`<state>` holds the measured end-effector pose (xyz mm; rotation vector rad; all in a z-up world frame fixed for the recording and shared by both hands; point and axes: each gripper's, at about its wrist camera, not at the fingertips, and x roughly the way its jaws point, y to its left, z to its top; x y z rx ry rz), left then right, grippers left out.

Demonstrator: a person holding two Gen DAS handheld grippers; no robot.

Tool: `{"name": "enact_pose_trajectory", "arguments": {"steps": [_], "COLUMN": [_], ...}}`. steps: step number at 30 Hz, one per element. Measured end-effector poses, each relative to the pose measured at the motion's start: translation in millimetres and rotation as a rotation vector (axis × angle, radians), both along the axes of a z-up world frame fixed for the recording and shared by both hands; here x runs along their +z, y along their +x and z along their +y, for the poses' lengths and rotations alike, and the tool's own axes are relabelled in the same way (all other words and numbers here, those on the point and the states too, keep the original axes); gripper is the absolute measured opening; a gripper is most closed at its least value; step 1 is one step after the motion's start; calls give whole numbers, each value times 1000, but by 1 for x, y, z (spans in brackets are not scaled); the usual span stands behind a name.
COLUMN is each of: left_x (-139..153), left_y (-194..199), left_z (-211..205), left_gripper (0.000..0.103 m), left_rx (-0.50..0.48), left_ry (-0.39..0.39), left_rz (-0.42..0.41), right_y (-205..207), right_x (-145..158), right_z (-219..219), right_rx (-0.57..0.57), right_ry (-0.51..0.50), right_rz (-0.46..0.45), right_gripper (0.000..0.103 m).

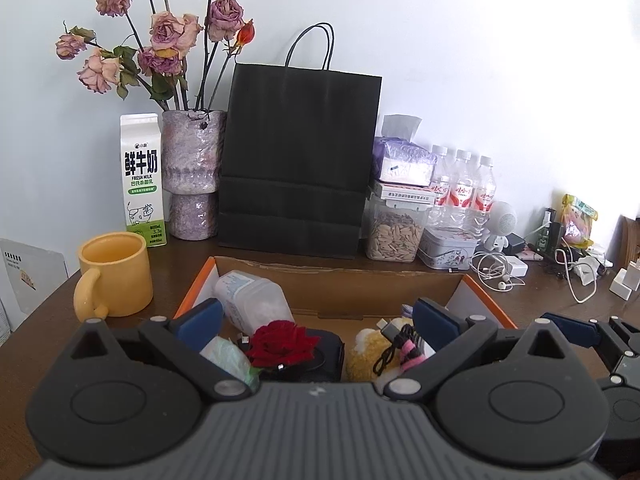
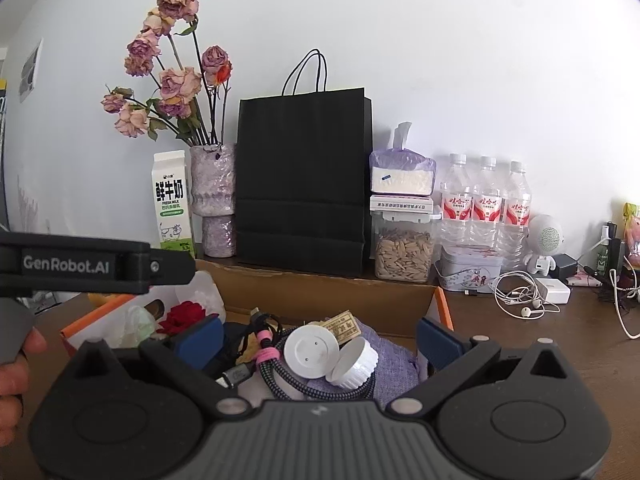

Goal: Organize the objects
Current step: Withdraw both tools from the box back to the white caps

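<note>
Two handheld grippers hover with jaws spread wide and empty over an open cardboard box with orange edging (image 1: 486,300) on a dark wooden desk (image 1: 36,320), where loose items have been gathered for sorting. Outside the left gripper's (image 1: 316,322) left finger stands a yellow ceramic mug (image 1: 116,276), apart from the box and likely yet to be dealt with. Between its blue pads lie a clear plastic bottle tipped on its side (image 1: 252,296), a red fabric rose (image 1: 282,342) and a fluffy yellow toy (image 1: 366,354), none of them touched. The right gripper (image 2: 320,338) frames a braided charging cable bound with pink ties (image 2: 280,374), a white round plastic jar lying open beside its lid (image 2: 320,352) and a folded lilac cloth (image 2: 394,360), all resting loose in the box below the fingertips. Beyond both pairs of fingers a tall black paper bag (image 1: 300,160) stands against the wall, with tangled white earphones (image 2: 520,300) on the desk outside the right finger. Both tools appear poised between placements.
</note>
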<state>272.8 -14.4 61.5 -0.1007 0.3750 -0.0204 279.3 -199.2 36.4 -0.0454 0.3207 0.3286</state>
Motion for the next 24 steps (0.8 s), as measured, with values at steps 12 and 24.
{"name": "enact_pose_trajectory", "arguments": {"steps": [12, 24], "left_x": [-5, -29], "left_y": [-42, -69], "left_z": [16, 34], "left_gripper": [103, 103], "left_rx": [11, 30], "left_ry": [52, 88], "left_rz": [30, 137], "right_y": [-45, -79], "right_x": [-1, -30], "right_z": [-13, -22], "right_rx": [19, 62], "right_ry": [-48, -141], "right_rz": [-1, 123], "right_gripper": [103, 103]}}
